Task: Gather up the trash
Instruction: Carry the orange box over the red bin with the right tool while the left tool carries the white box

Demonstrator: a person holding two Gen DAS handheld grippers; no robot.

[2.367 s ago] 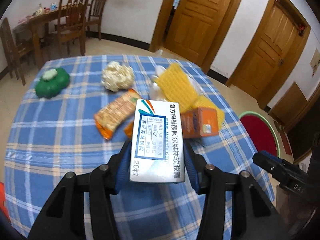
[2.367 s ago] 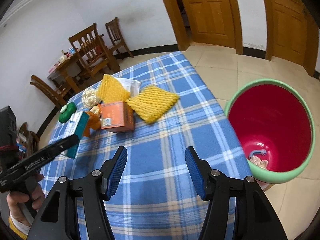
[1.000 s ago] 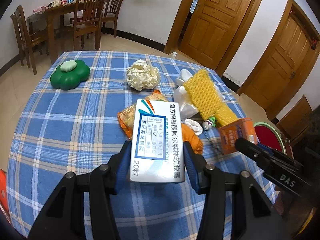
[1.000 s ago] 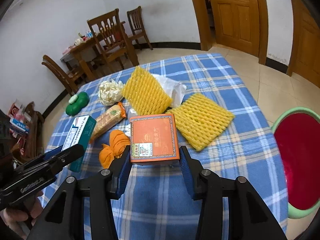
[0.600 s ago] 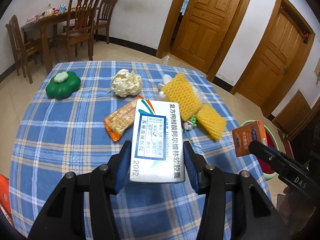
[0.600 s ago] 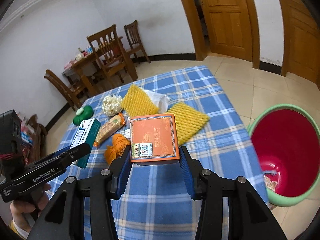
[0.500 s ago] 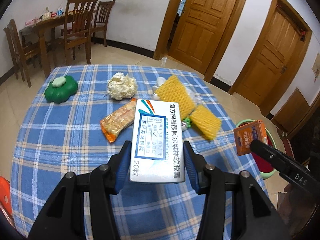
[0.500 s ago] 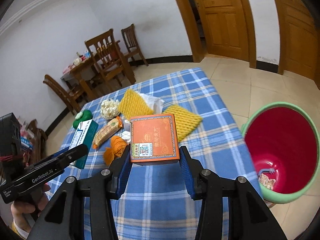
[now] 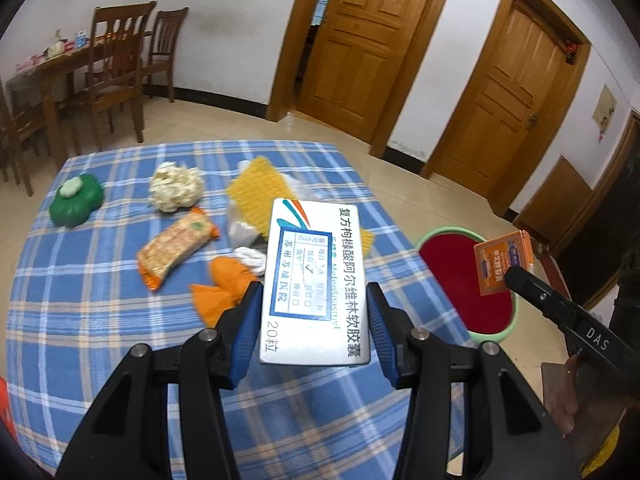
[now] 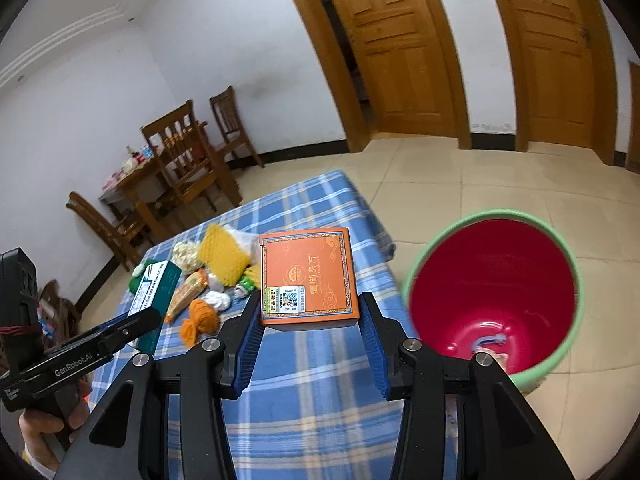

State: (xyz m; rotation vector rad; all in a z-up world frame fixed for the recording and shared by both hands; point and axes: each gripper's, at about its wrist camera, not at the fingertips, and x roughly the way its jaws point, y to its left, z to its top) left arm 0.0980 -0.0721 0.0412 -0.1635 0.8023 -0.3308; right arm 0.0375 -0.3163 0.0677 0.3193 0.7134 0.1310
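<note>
A home's dining room. A blue checked tablecloth (image 9: 100,320) covers the near table; at ten o'clock stand wooden chairs (image 9: 120,64) round a dining table (image 9: 48,68). Panelled wooden doors (image 9: 360,40) fill twelve to two o'clock, above a tiled floor (image 10: 480,176).

Even indoor light, fisheye-bent edges, slight blur

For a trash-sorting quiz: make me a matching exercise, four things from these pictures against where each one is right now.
Things:
1. orange box
2. white medicine box
3. green clover-shaped object
4. red bin with green rim

Places:
A. on the floor beside the table
B. between the jaws of the left gripper
C. lying near the far corner of the plaid tablecloth
D. between the jaws of the right gripper

Pairs: 1-D, 2-B, 3-C, 4-A
</note>
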